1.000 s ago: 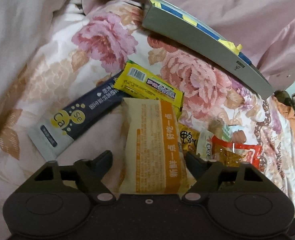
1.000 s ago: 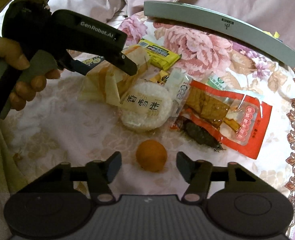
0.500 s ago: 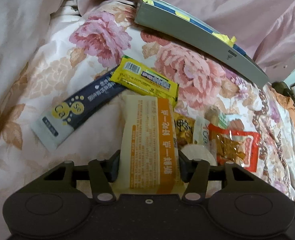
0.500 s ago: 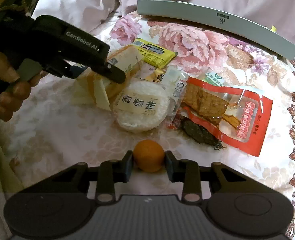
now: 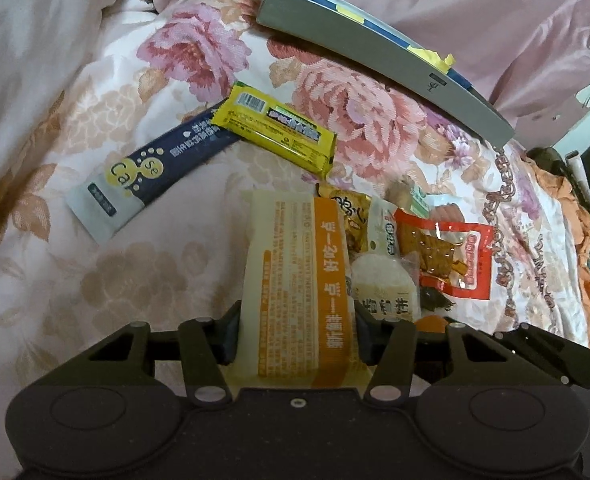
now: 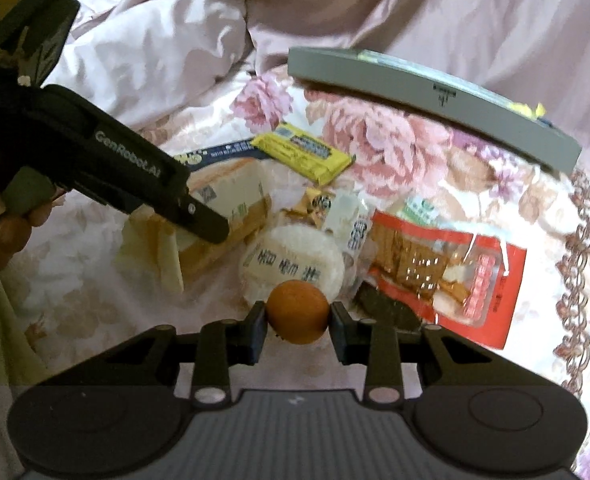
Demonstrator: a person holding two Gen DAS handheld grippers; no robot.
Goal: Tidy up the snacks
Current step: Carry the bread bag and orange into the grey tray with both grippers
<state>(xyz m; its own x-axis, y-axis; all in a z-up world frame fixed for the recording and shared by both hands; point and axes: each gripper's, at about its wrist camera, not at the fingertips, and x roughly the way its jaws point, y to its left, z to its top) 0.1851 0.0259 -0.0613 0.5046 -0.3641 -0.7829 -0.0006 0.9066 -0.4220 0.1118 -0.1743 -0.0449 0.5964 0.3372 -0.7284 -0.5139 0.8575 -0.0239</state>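
Left hand-held gripper (image 5: 297, 334) clamping cream-orange packet (image 5: 295, 280) lengthwise forward, right hand-held gripper (image 6: 298, 330) pinching orange ball (image 6: 297, 313)

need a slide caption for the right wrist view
Right gripper shut on a small orange above the floral bedspread, while the left gripper clamps a bread packet.

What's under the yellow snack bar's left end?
The yellow snack bar overlaps the top end of the dark blue sachet; the sachet's tip is covered. Elsewhere, only the floral bedspread shows around it.

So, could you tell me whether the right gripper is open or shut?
Shut: the right gripper has both fingers pressed against the small orange fruit.
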